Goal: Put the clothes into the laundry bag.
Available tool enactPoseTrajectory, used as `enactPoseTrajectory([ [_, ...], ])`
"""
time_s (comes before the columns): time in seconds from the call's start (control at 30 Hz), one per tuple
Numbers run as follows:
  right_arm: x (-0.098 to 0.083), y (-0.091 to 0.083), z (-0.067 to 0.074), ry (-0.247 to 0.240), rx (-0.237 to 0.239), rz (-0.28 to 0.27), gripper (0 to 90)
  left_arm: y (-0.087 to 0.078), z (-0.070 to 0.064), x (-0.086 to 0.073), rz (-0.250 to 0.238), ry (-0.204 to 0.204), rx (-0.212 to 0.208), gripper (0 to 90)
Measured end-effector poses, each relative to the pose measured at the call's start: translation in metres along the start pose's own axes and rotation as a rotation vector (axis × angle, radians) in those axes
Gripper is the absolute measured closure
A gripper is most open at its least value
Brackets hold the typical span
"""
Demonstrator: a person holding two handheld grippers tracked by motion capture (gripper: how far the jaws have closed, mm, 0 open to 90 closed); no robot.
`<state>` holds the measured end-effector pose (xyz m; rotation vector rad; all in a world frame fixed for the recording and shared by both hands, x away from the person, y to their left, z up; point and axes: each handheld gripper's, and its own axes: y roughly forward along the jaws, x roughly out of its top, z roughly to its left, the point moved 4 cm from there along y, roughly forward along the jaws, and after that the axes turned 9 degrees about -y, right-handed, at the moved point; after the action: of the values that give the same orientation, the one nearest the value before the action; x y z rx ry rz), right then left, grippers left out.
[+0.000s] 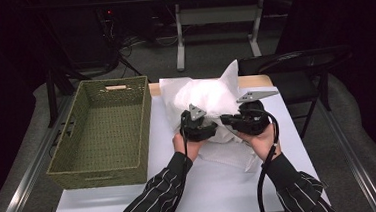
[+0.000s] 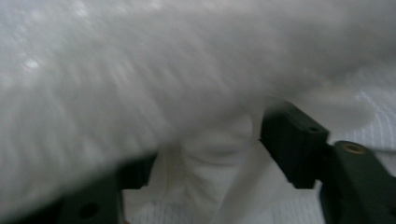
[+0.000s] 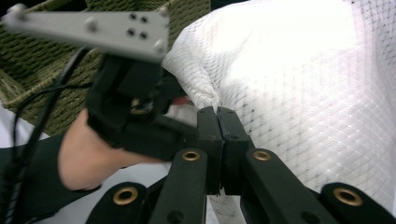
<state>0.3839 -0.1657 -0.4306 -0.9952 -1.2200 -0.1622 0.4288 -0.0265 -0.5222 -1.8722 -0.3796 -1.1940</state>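
Observation:
A white mesh cloth [image 1: 205, 95] lies bunched up on the white table [image 1: 217, 189], right of a green woven basket [image 1: 146, 120]. My right gripper [image 3: 218, 113] is shut on a fold of the mesh cloth [image 3: 303, 93]; in the high view the right gripper [image 1: 228, 119] sits at the cloth's near edge. My left gripper [image 1: 208, 129] is close beside it. In the left gripper view the left gripper [image 2: 208, 149] has its jaws apart, with a loose fold of the cloth [image 2: 210, 154] between them and blurred cloth above. The left gripper [image 3: 135, 112] is also seen from the right one.
The basket [image 3: 46, 88] is empty and takes up the table's left half. A black chair [image 1: 299, 70] stands past the table's far right corner, and another table's legs [image 1: 178, 36] stand farther back. Bare tabletop lies in front of the hands.

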Motion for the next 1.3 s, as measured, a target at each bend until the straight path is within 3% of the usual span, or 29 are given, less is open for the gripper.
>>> enactPoseTrajectory([
  [0.27,-0.002,0.005,0.001,-0.029,-0.019,0.031,89.5,-0.023,-0.004,-0.017,0.056,0.05,-0.027,15.8],
  [0.37,-0.003,0.006,0.0,-0.034,-0.021,0.035,89.5,-0.034,-0.005,-0.025,0.086,0.065,-0.034,15.3],
  [0.47,-0.003,0.006,0.0,-0.028,-0.021,0.039,89.5,-0.043,-0.004,-0.035,0.117,0.08,-0.01,15.3],
  [0.6,-0.004,0.008,0.001,-0.028,-0.012,0.046,89.4,-0.052,0.003,-0.05,0.18,0.031,-0.011,15.0],
  [0.67,-0.004,0.008,0.002,-0.027,-0.01,0.049,89.4,-0.054,0.007,-0.057,0.203,0.037,0.009,15.3],
  [0.8,-0.004,0.009,0.002,-0.032,-0.008,0.054,89.3,-0.051,0.015,-0.071,0.258,0.011,0.021,17.0],
  [1.03,-0.006,0.012,0.003,-0.036,0.0,0.063,89.2,-0.036,0.023,-0.075,0.246,0.03,0.1,19.3],
  [1.1,-0.006,0.013,0.003,-0.03,0.003,0.068,89.2,-0.03,0.024,-0.074,0.261,0.024,0.111,22.7],
  [1.17,-0.007,0.013,0.003,-0.034,0.003,0.07,89.2,-0.025,0.025,-0.074,0.265,0.044,0.15,26.1],
  [1.3,-0.007,0.012,0.002,-0.035,0.005,0.073,89.1,-0.019,0.034,-0.078,0.278,0.002,0.166,43.1],
])
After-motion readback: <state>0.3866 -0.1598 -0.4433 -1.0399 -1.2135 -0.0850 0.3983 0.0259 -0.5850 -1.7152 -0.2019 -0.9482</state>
